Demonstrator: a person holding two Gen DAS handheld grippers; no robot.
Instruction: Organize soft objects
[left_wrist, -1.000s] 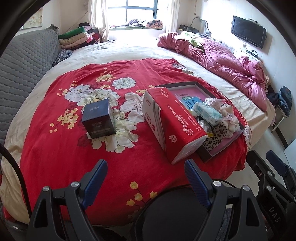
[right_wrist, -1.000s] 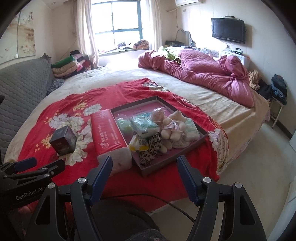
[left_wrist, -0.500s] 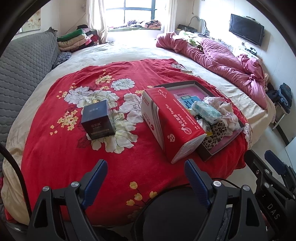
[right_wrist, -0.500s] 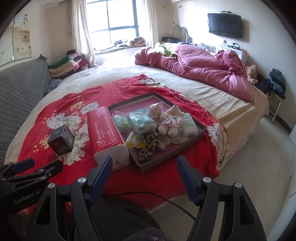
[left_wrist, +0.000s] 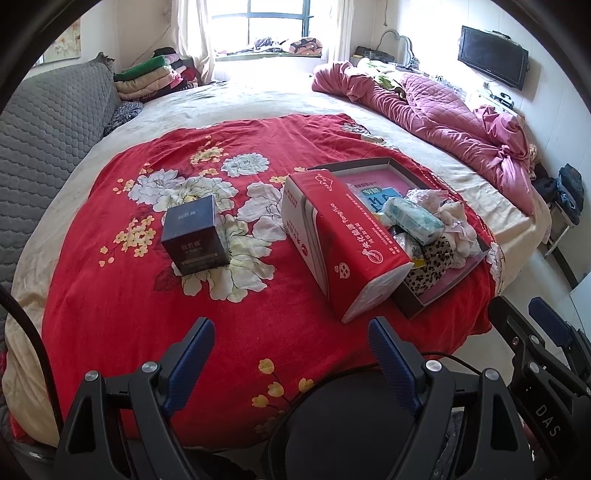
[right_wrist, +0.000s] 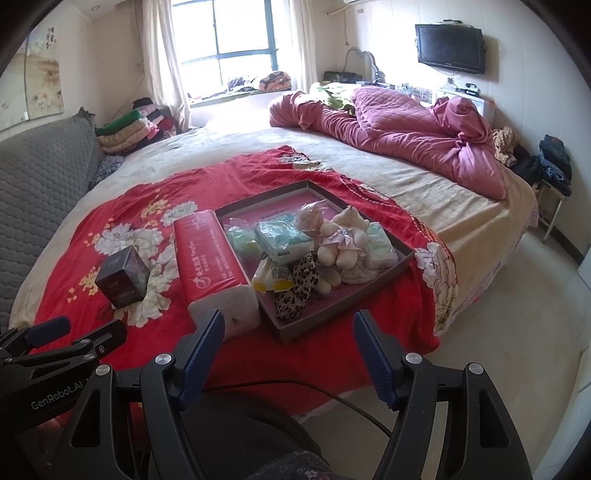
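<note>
Left gripper (left_wrist: 291, 339) stands wide and empty, short of the bed edge; right gripper (right_wrist: 288, 332) likewise wide, holding nothing. Directly ahead of the right gripper lies the shallow box tray (right_wrist: 404, 254) heaped with soft items: plush bear (right_wrist: 341, 236), leopard-print cloth (right_wrist: 299, 288), wipe packs (right_wrist: 282, 240). Touching the tray's left wall lies the red tissue pack (right_wrist: 210, 254); further left stands a dark box (right_wrist: 123, 277). Advised: approach low, take one soft item at its middle, avoid snagging neighbours.
</note>
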